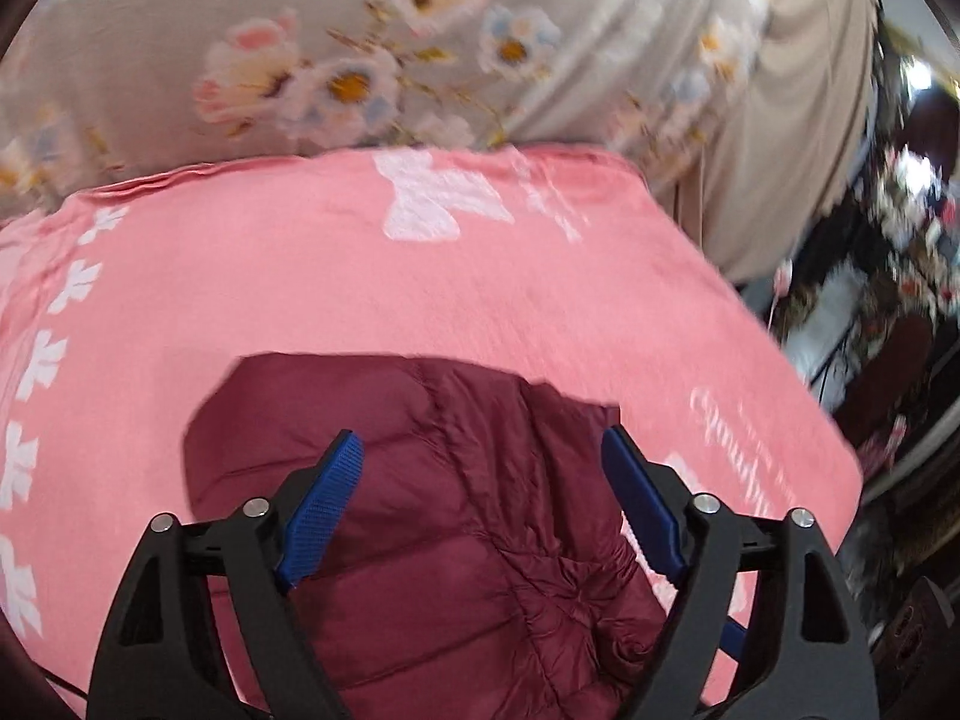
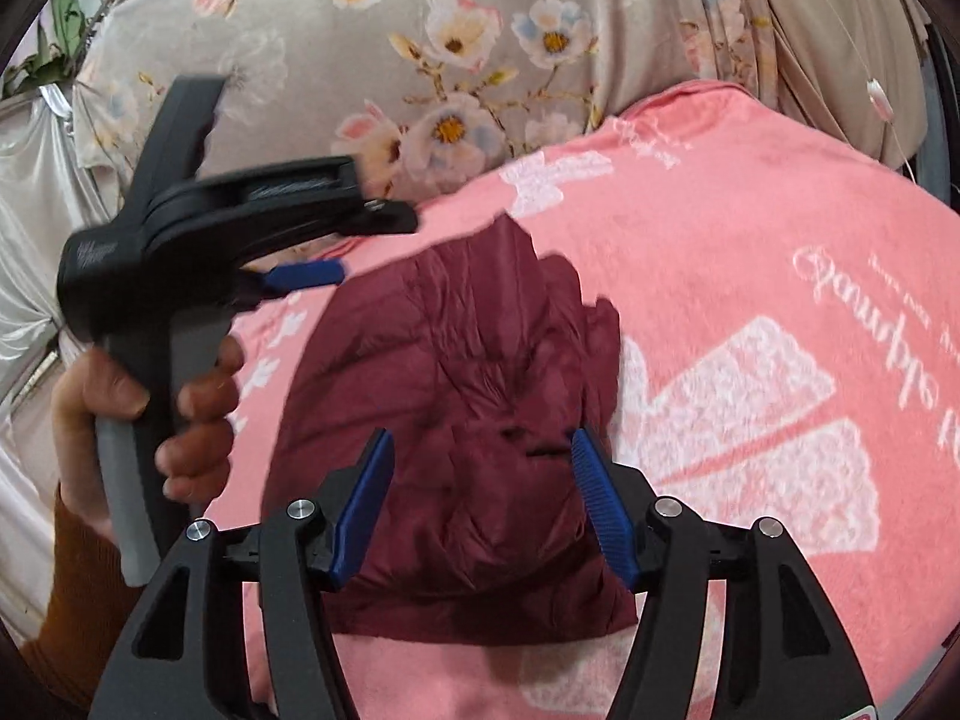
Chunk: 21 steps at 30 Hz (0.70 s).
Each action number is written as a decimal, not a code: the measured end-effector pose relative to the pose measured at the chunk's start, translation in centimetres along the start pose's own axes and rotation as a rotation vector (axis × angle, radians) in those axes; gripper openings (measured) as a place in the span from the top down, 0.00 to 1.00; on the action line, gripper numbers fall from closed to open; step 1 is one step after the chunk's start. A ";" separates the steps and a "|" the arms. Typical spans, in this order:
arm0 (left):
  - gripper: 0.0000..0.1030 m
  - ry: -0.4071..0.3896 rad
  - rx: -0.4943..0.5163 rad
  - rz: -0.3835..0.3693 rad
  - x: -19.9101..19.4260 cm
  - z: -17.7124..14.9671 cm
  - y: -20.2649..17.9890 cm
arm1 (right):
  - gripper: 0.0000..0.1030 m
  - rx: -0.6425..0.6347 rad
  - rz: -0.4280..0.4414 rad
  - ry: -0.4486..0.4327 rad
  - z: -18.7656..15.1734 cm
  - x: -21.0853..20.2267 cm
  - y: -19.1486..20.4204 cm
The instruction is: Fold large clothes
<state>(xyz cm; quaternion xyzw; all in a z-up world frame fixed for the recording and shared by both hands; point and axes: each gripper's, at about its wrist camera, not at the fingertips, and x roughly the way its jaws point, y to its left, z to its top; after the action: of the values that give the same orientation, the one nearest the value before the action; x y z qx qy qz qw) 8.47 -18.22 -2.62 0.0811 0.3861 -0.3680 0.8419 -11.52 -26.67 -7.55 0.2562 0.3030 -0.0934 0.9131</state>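
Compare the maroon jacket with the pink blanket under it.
The maroon jacket is quilted, puffy and plain; the pink blanket is flat, fuzzy and printed with white motifs and lettering. The jacket is folded into a compact bundle, far smaller than the blanket spread beneath it. Both lie free of the grippers.

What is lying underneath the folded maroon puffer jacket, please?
The maroon puffer jacket rests on a pink towel blanket with white print, spread over a floral sheet. The blanket's part directly beneath is covered.
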 end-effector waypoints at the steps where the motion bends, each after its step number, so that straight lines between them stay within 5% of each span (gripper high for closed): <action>1: 0.29 0.027 0.029 0.001 1.3 -0.2 -0.9 | 0.68 -0.015 -0.022 0.001 -0.3 0.2 0.2; 2: 0.30 0.054 0.053 0.000 2.7 -0.4 -1.7 | 0.83 -0.026 -0.044 0.003 -0.2 0.5 0.0; 5: 0.39 0.110 0.092 0.013 6.1 -0.9 -3.5 | 0.94 0.020 -0.029 -0.012 -0.6 0.2 -1.4; 21: 0.51 0.186 0.075 0.110 15.1 -1.6 -4.3 | 0.96 0.131 -0.062 0.120 -4.6 3.8 -5.0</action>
<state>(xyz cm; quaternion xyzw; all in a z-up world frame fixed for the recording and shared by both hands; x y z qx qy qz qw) 11.09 -29.09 -13.80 0.1674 0.4436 -0.3264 0.8177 -12.41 -28.55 -15.06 0.3109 0.3581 -0.1256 0.8714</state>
